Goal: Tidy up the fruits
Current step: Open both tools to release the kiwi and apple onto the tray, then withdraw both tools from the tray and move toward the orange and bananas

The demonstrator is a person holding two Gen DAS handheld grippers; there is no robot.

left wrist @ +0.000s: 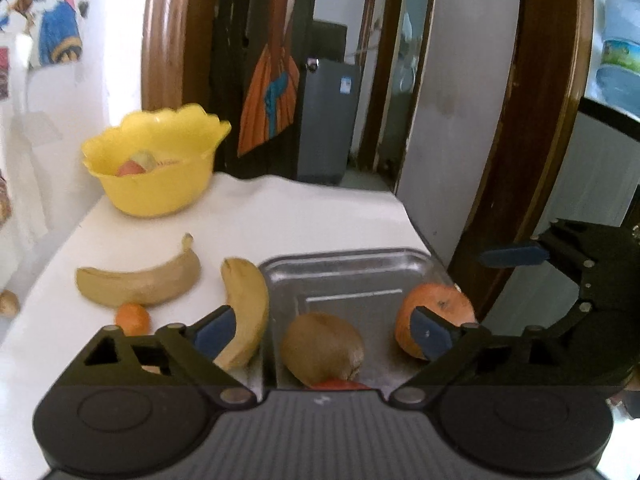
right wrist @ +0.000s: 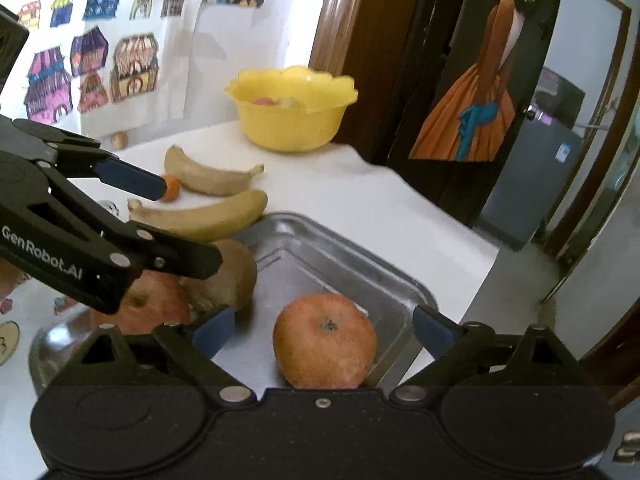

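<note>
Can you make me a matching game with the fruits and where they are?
Things:
1. kiwi
2. two bananas
3. little orange
4. yellow bowl

Places:
A. at the back of the table
B. in the metal tray
C. on the white cloth, left of the tray
D. tucked against the front of the far banana

Pairs: 1-B, 2-C, 3-D, 4-A

Tray (right wrist: 404,280): bare metal, shiny, reflective. Bowl (right wrist: 292,120): yellow plastic, glossy. Worktop (left wrist: 300,216): white cloth cover, matt. Kiwi (left wrist: 322,346): brown, dull, fuzzy skin. Door frame (left wrist: 532,140): brown wood, glossy finish.
</note>
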